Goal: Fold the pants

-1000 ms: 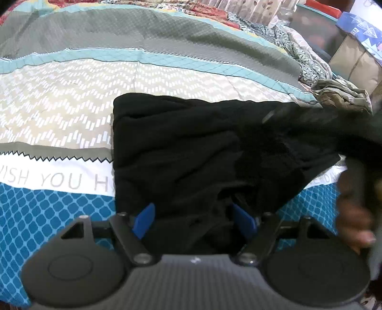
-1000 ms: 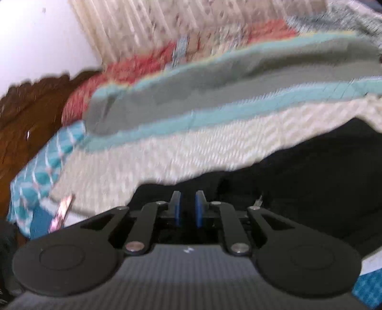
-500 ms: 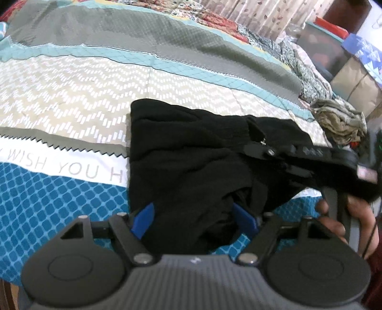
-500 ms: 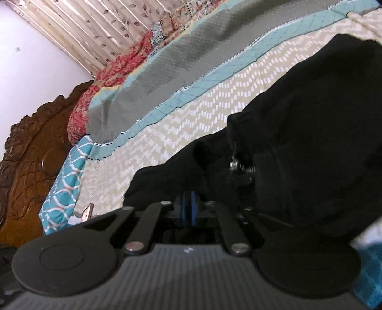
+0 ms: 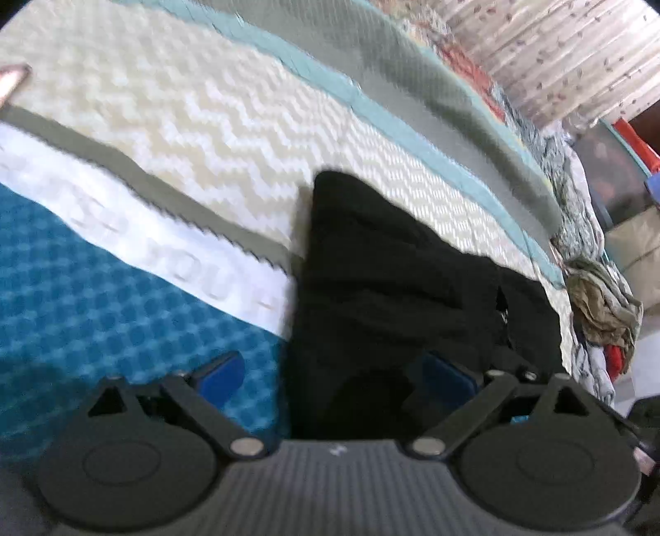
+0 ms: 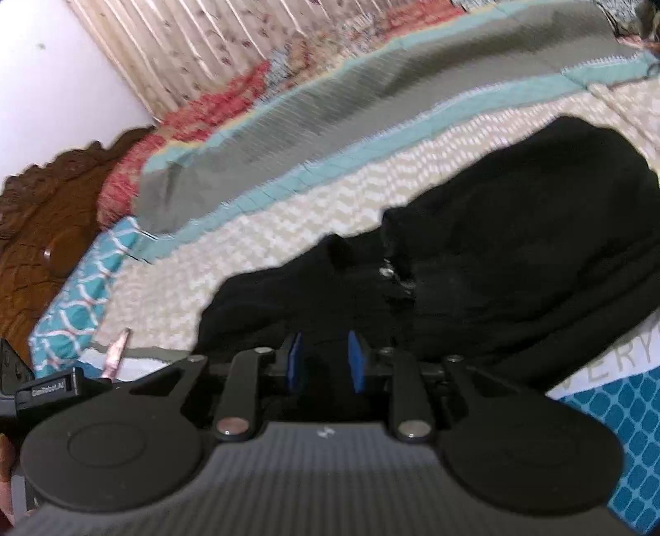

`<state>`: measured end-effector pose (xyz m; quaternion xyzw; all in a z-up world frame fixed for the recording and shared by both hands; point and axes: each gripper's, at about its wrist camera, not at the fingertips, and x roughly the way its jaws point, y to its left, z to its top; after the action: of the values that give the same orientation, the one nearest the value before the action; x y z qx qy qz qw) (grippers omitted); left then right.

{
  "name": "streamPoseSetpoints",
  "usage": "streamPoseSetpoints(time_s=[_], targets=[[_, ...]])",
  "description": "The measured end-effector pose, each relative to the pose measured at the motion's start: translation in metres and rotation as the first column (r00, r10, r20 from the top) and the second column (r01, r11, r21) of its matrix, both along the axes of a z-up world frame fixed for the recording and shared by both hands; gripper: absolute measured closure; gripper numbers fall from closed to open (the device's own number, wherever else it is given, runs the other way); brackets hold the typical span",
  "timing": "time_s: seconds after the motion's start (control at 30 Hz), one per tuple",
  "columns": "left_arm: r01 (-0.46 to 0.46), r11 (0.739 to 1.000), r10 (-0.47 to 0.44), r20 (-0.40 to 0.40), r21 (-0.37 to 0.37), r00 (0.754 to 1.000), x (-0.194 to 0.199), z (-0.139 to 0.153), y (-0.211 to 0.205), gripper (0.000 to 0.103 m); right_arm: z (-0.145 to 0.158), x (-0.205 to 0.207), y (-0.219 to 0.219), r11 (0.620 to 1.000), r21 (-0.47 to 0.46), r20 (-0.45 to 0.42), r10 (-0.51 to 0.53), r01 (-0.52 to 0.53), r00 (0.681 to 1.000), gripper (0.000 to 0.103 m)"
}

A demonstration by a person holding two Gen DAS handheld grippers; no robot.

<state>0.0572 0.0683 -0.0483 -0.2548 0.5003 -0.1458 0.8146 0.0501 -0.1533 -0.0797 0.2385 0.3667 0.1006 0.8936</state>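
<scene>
The black pants (image 5: 392, 280) lie bunched in a folded heap on the patterned bedspread (image 5: 185, 136). My left gripper (image 5: 330, 373) is open, its blue pads wide apart over the near edge of the heap, with cloth lying between them. In the right wrist view the pants (image 6: 515, 247) fill the right half, and a small metal fastener (image 6: 387, 272) shows on them. My right gripper (image 6: 324, 363) is open with a narrow gap between its blue pads, just at the pants' near edge. Nothing is gripped.
A crumpled olive-and-red pile of clothes (image 5: 598, 305) lies at the bed's right edge. A carved wooden headboard (image 6: 45, 231) and a curtain (image 6: 214, 37) stand beyond the bed. A small pink object (image 6: 117, 350) lies on the spread to the left.
My right gripper has opened from shut and let go of the pants. My left gripper has swung left, staying open. The right gripper has left the left wrist view.
</scene>
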Motion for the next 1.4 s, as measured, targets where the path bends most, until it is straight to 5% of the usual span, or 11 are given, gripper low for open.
streamPoseSetpoints(time_s=[0.07,0.13,0.23,0.43,0.53,0.73,0.9,1.0,1.3,1.4], targets=[[0.055,0.998,-0.055,0.005,0.004,0.998,0.002,-0.008,-0.017,0.015,-0.009,0.006,-0.001,1.0,-0.009,-0.029,-0.012,0.012,1.0,0.077],[0.097,0.994,-0.098,0.006,0.045,0.995,0.003,-0.011,-0.033,0.051,-0.017,0.01,-0.01,0.998,0.054,-0.047,-0.032,0.034,0.998,0.082],[0.117,0.992,-0.12,0.057,0.055,0.991,0.0,0.0,-0.04,0.083,-0.019,0.014,-0.014,0.995,0.09,-0.066,-0.039,0.045,0.997,0.084],[0.058,0.998,-0.063,0.179,0.031,0.982,-0.013,0.045,-0.013,0.087,-0.006,0.006,0.007,0.999,0.049,-0.059,0.004,-0.001,0.998,0.079],[0.02,1.0,-0.023,0.151,0.017,0.988,-0.016,0.05,0.004,0.087,0.006,-0.002,0.042,0.997,-0.026,-0.021,0.074,-0.074,0.997,0.077],[-0.052,0.999,0.052,0.063,-0.002,0.997,-0.031,0.029,0.04,0.086,-0.002,0.003,0.077,0.985,-0.018,-0.057,0.172,-0.174,0.983,0.075],[-0.086,0.995,0.087,-0.002,0.049,0.996,-0.03,0.008,0.034,0.068,0.0,0.005,0.069,0.983,-0.001,-0.06,0.183,-0.183,0.981,0.074],[-0.069,0.995,0.067,0.03,0.068,0.997,-0.031,0.016,0.03,0.059,0.013,-0.003,0.054,0.988,0.021,-0.026,0.152,-0.151,0.988,0.062],[-0.106,0.993,0.101,0.084,0.055,0.991,-0.034,0.028,0.046,0.055,0.043,-0.008,0.016,0.998,0.051,0.077,0.043,-0.047,0.996,0.059],[-0.07,0.995,0.066,0.063,0.067,0.996,-0.035,0.021,0.037,0.055,0.036,0.015,0.033,0.993,0.054,0.052,0.106,-0.108,0.993,0.03]])
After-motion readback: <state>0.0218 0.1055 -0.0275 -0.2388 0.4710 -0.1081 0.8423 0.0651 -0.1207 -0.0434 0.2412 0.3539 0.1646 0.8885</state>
